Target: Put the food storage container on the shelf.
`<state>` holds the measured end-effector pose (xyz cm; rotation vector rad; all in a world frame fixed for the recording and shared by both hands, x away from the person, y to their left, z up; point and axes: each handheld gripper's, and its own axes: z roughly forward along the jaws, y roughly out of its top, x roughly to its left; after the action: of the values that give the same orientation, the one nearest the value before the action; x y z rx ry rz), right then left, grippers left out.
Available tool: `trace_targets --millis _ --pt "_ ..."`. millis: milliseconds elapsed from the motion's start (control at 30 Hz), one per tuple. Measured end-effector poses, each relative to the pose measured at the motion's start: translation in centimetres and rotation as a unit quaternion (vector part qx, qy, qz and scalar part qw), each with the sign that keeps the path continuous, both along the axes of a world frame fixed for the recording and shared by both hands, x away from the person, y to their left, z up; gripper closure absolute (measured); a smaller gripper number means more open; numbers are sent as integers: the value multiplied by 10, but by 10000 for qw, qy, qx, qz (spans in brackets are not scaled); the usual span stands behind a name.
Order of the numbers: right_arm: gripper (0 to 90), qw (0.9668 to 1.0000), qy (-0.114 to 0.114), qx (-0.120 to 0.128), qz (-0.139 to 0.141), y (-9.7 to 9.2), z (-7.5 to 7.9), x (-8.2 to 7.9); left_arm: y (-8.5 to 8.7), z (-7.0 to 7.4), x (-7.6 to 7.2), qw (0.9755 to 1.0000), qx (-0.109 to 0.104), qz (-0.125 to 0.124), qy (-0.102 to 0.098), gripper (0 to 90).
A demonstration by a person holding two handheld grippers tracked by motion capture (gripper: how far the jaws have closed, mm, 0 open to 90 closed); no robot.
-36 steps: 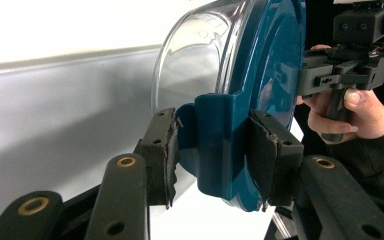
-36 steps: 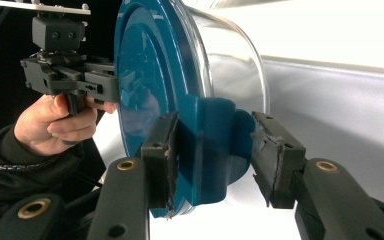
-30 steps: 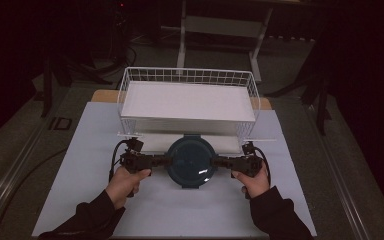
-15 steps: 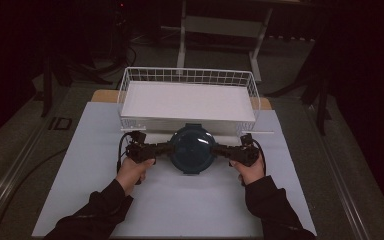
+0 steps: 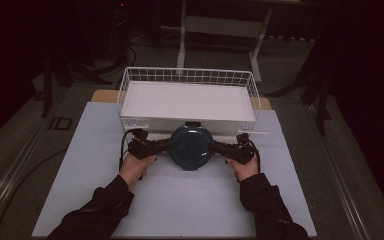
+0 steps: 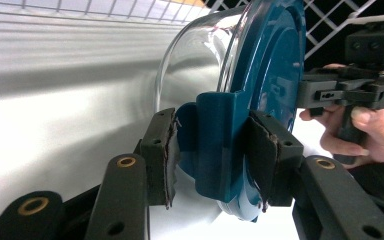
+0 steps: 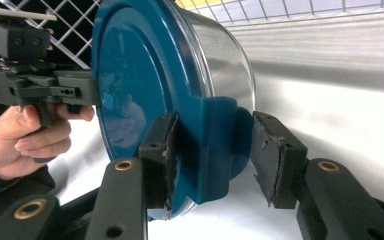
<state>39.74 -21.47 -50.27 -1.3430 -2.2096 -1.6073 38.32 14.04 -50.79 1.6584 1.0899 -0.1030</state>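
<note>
A round glass container with a dark blue lid (image 5: pixel 191 146) is held between my two grippers, just in front of the wire basket (image 5: pixel 130 95). My left gripper (image 5: pixel 169 146) is shut on the lid's left clip tab (image 6: pixel 215 140), with a pad on each side of it. From the opposite side, my right gripper (image 5: pixel 214 146) is shut on the other tab (image 7: pixel 215 145). The glass bowl (image 6: pixel 195 55) shows under the lid (image 7: pixel 130 85). In the high view the container's far edge overlaps the basket's front wall. Whether it rests on the table I cannot tell.
The white wire basket has a flat white floor and stands at the back of the white table mat (image 5: pixel 190 200). The mat's bare front lies between the person's dark-sleeved forearms (image 5: pixel 105 200). Dark floor and metal table legs lie beyond.
Both hands and the container have moved away from the person, up to the basket's front wall. Both grips on the lid tabs look the same.
</note>
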Motion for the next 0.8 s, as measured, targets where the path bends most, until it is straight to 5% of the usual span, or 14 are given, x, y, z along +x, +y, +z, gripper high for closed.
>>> trace_targets --millis 200,300,467,600,800 --pt "546 9998 -93 105 -112 0 -1 6 2 -5 6 9994 -299 88 141 567" --pt "544 9993 166 284 -180 -1 -1 7 4 -8 10 9987 -457 102 212 565" --pt "527 9994 81 270 -219 -1 -4 9 5 -13 14 9977 -632 121 220 557" --pt "487 9995 -32 157 -290 2 -7 9 4 -16 16 9979 -395 499 -93 533" --pt "483 9987 -316 -5 -402 6 -3 10 2 -18 18 9969 -501 604 15 491"
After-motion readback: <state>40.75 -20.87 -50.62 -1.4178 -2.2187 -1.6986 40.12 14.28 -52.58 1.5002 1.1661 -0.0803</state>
